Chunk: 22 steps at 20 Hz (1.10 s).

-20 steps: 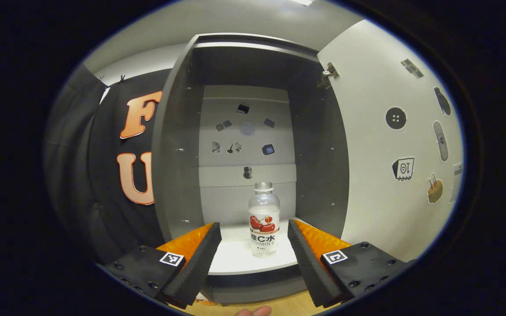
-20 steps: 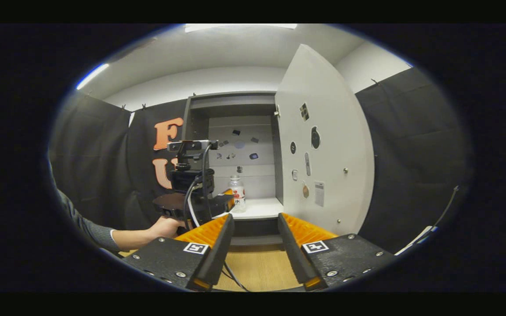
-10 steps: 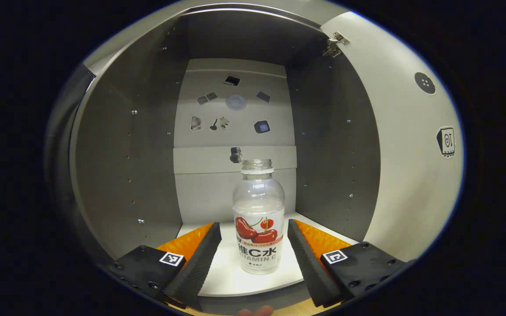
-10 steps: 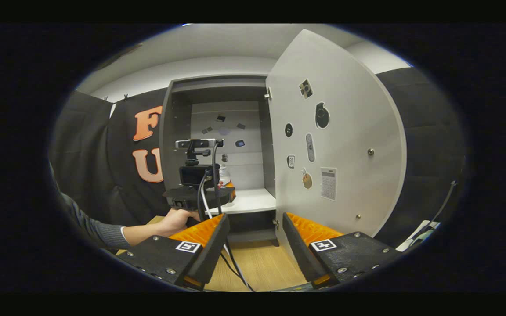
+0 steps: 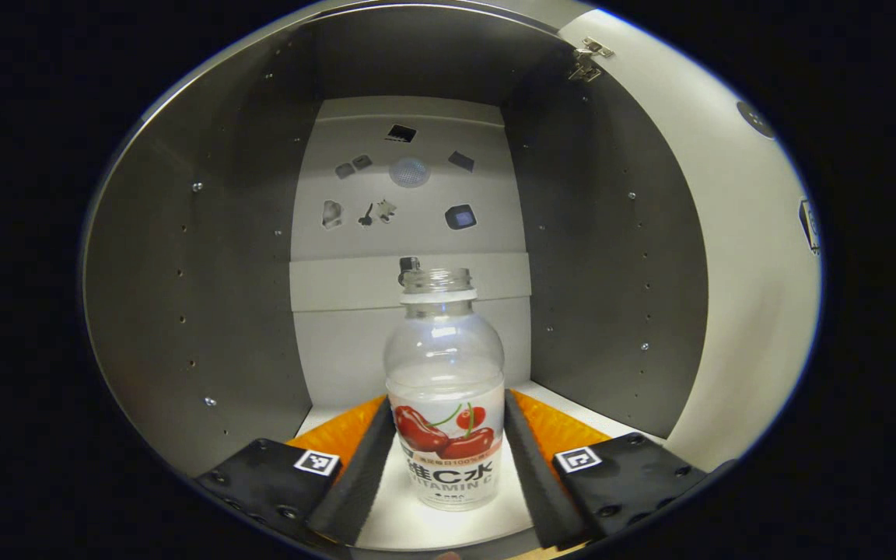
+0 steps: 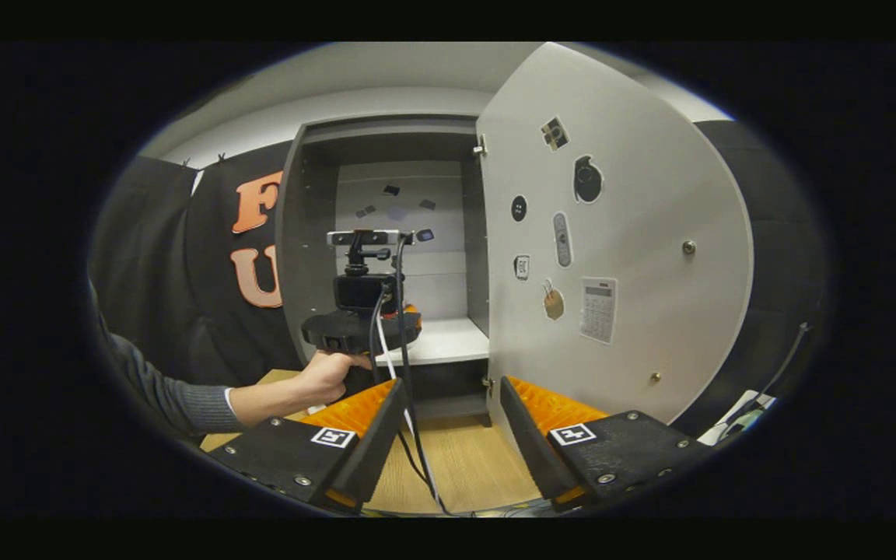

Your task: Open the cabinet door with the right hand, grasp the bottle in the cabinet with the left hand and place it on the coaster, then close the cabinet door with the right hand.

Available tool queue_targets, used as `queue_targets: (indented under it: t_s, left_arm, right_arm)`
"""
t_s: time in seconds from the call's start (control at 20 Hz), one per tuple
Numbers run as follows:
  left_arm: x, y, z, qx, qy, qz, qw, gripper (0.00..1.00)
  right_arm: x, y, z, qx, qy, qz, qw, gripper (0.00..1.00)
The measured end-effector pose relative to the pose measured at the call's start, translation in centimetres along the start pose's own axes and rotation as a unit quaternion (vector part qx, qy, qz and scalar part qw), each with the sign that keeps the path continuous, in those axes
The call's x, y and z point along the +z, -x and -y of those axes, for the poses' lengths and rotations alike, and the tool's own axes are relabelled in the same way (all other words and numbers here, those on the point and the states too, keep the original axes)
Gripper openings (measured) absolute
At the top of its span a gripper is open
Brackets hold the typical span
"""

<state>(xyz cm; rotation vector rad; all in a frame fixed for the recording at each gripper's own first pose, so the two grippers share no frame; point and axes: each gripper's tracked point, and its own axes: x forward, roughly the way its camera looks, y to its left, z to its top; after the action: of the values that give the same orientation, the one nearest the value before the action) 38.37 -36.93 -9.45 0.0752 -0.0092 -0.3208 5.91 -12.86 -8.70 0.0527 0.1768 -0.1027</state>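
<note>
Inside the grey cabinet [image 5: 207, 257], whose door [image 6: 635, 233] is standing swung wide open to the right, the bottle [image 5: 446, 389] is standing upright on the pale shelf [image 6: 448, 342], uncapped, its long axis running straight up. Seen from the left gripper view, the left gripper [image 5: 446, 467] is reaching in with its jaws spread to either side of the bottle's labelled lower body; they are sitting just beside it, and whether they are touching it yet I cannot tell. So the bottle is lying dead ahead between those jaws, and a squeeze looks like the next thing needed. Farther back over the wooden counter [image 6: 463, 467], the right gripper [image 6: 446, 435] is waiting with its jaws apart and holding nothing, facing the door and well away from the bottle.
</note>
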Motion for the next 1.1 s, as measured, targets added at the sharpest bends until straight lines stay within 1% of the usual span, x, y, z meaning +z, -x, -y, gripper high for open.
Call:
queue_targets:
  t_s: [0.15, 0.2, 0.35, 0.55, 0.7, 0.85, 0.9, 0.95, 1.1]
  left_arm:
    - [0.2, 1.1, -0.6, 0.006, 0.01, 0.0, 1.0, 0.84]
    - [0.3, 1.7, -1.0, 0.008, 0.015, 0.002, 1.0, 0.82]
    - [1.0, 4.5, -2.0, 0.019, 0.014, 0.013, 1.0, 0.84]
    - [1.6, 10.1, -2.8, 0.031, 0.008, 0.032, 0.999, 0.83]
    - [1.7, 15.1, -3.9, 0.051, -0.002, 0.057, 0.997, 0.83]
    - [0.9, 20.1, -4.7, 0.069, -0.005, 0.076, 0.995, 0.82]
    - [0.3, 21.5, -4.9, 0.073, -0.006, 0.074, 0.995, 0.83]
    - [-0.6, 22.9, -5.3, 0.078, -0.006, 0.07, 0.994, 0.81]
    - [-3.4, 26.3, -6.2, 0.093, 0.004, 0.048, 0.995, 0.82]
  right_arm:
    - [-0.2, 0.2, -0.1, 0.012, 0.001, 0.0, 1.0, 0.76]
    - [-0.2, 0.4, -0.1, 0.018, 0.0, 0.001, 1.0, 0.76]
    - [-0.4, 1.2, 0.0, 0.034, -0.005, 0.001, 0.999, 0.76]
    - [-0.7, 2.8, 0.3, 0.054, -0.012, -0.001, 0.998, 0.76]
    - [-1.1, 4.3, 0.9, 0.066, -0.017, -0.002, 0.998, 0.76]
    - [-1.7, 6.0, 1.3, 0.08, -0.024, -0.005, 0.996, 0.76]
    - [-2.0, 6.3, 1.5, 0.083, -0.026, -0.009, 0.996, 0.76]
    - [-2.4, 6.7, 1.7, 0.087, -0.027, -0.012, 0.996, 0.76]
    - [-3.2, 7.8, 1.8, 0.099, -0.024, -0.021, 0.995, 0.76]
